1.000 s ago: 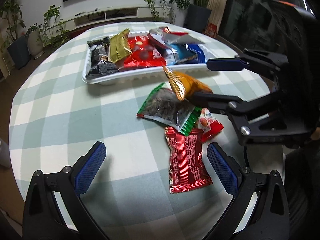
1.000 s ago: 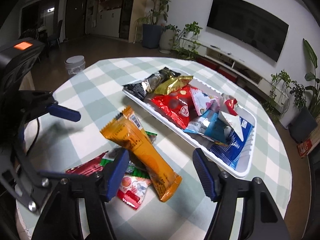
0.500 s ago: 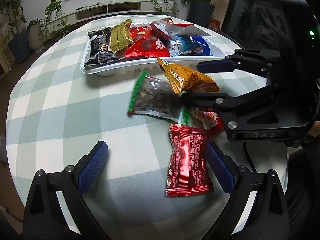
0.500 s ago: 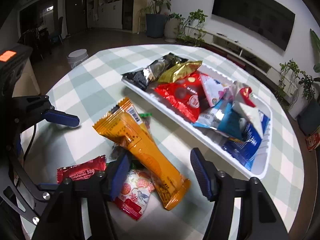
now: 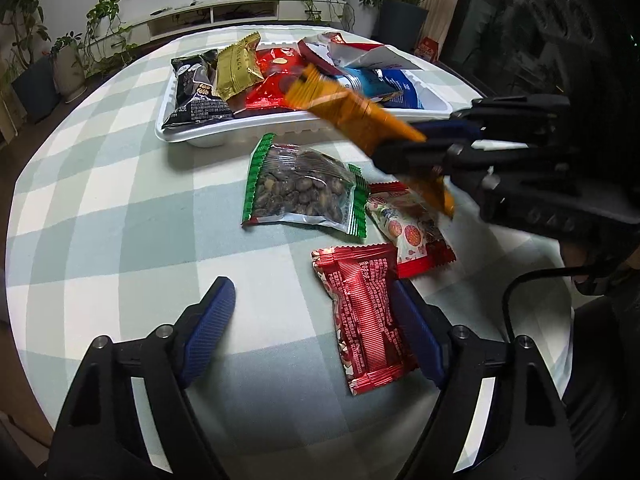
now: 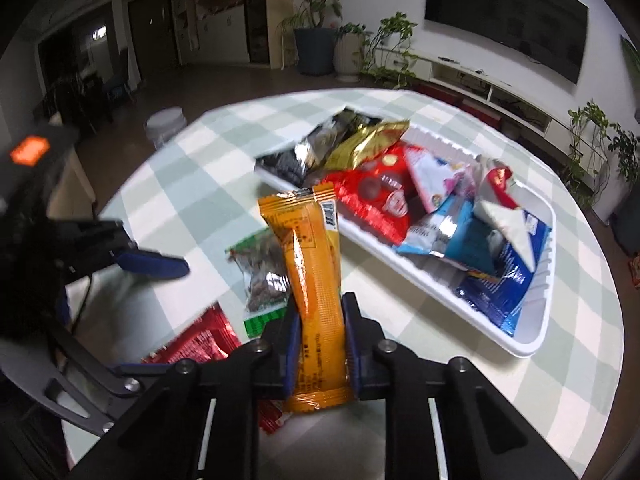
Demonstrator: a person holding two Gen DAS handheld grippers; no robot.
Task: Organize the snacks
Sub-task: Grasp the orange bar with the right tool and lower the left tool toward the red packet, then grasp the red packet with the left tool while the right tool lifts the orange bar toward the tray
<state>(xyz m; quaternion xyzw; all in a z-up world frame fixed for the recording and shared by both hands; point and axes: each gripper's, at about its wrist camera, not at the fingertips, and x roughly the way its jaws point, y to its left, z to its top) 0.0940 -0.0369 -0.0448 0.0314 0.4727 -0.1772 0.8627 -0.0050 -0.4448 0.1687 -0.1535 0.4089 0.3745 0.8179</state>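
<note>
My right gripper point(image 6: 320, 320) is shut on an orange snack packet point(image 6: 312, 272) and holds it above the table; from the left wrist view the packet point(image 5: 356, 116) hangs over the tray's near rim. The white tray point(image 5: 224, 132) holds several snack packets. On the cloth lie a green-edged nut packet point(image 5: 304, 192), a red foil packet point(image 5: 364, 316) and a red-and-white packet point(image 5: 408, 228). My left gripper point(image 5: 316, 320) is open, its right finger beside the red foil packet.
The round table has a green-and-white checked cloth point(image 5: 120, 200). Its edge curves close on the left and near side. Potted plants point(image 5: 68, 64) and a low TV cabinet point(image 5: 216, 12) stand beyond the table. A white bin point(image 6: 166, 124) sits on the floor.
My right gripper has shut on the orange packet and lifted it off the pile, toward the tray. My left gripper has moved closer to the red foil packet.
</note>
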